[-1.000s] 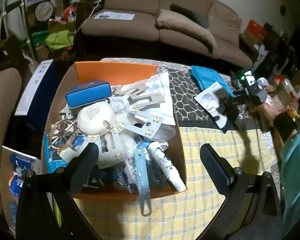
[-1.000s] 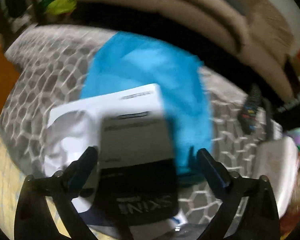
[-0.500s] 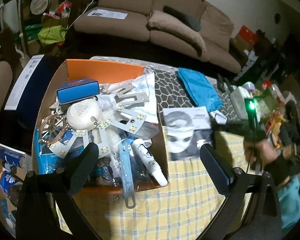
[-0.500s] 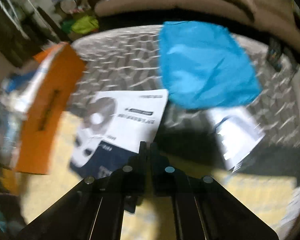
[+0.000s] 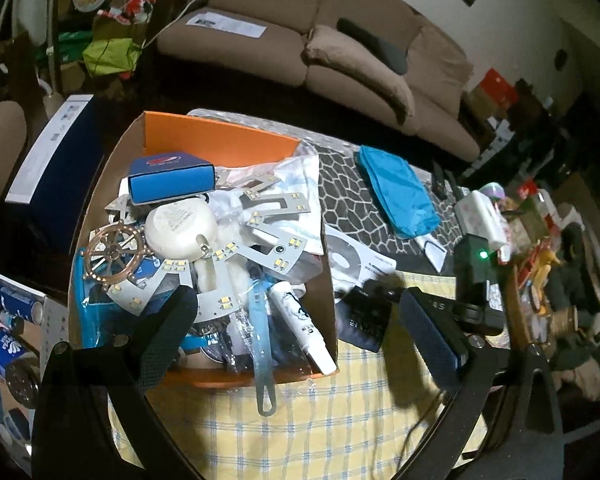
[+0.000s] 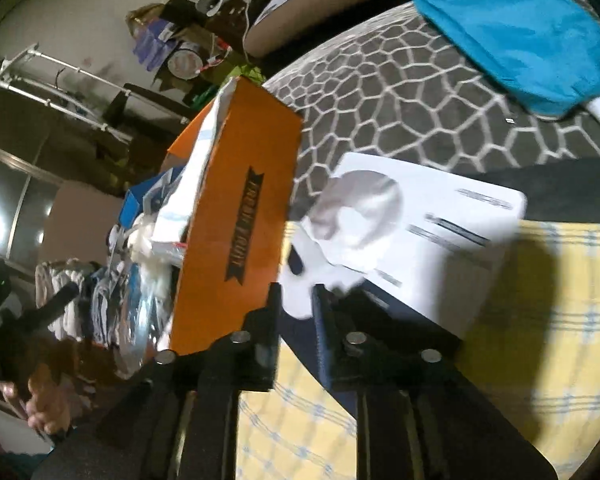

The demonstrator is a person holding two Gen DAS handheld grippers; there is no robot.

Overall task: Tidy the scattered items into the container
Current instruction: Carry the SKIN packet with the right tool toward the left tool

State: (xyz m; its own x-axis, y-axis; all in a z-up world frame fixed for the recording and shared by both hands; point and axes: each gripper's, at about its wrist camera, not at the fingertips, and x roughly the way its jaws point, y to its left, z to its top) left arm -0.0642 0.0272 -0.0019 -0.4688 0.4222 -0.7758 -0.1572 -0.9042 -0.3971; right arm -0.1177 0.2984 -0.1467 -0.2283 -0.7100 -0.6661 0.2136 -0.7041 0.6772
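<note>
Peering past blur, we see our right tongs (image 6: 296,304) opening, the white-and-navy packet (image 6: 412,236) between them beside the orange box (image 6: 236,240); left tongs (image 5: 296,332) gape empty, contact unclear.

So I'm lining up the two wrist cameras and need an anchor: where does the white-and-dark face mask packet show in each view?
Left wrist: the face mask packet lies right of centre, just beside the box's right wall, partly behind the right gripper.
Right wrist: the packet fills the centre, its near edge between the opening jaws.
Shared landmark: the orange box, directly left of the packet in both.
</note>
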